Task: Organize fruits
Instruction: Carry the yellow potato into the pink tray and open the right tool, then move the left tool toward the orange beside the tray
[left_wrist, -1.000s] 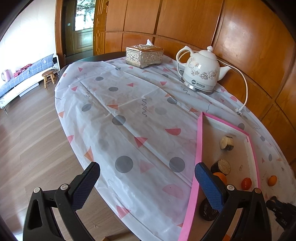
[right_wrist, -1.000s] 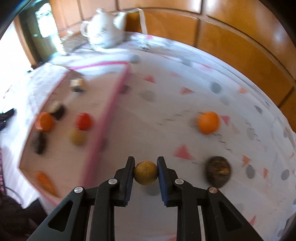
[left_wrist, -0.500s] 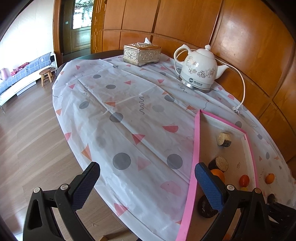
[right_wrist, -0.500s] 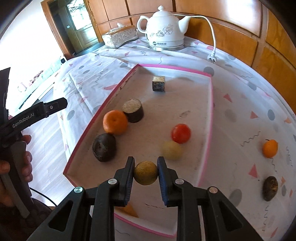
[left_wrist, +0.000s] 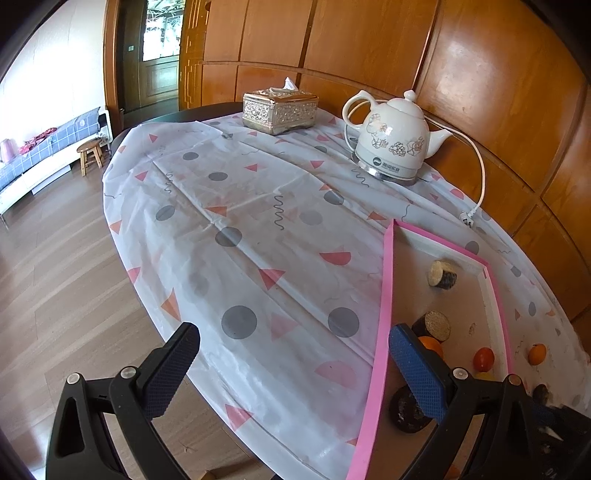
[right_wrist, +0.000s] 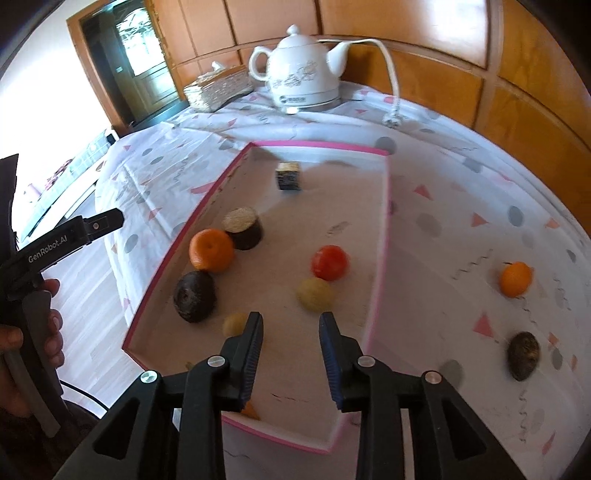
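the right gripper (right_wrist: 291, 332) hangs with jaws wide and empty over the near end of the pink-rimmed tray (right_wrist: 382, 236), and a small yellow fruit (right_wrist: 234, 323) lies loose just left of its left finger; being round, with no clear long axis or heading, it could roll toward the dark fruit (right_wrist: 194, 297) if that finger clips it. the left gripper (left_wrist: 295, 365) is also wide and empty, off the tray's left side, while an orange (right_wrist: 515, 278) and a brown fruit (right_wrist: 523, 355) wait on the cloth well to the right.

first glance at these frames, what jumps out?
The pink-rimmed tray full of fruit sits mid-table, with the open right gripper hovering over its near end beside a small yellow fruit. Two pieces lie outside on the cloth to the tray's right: an orange and a dark fruit. At the far end by the wood wall stand a white kettle and a tissue box.
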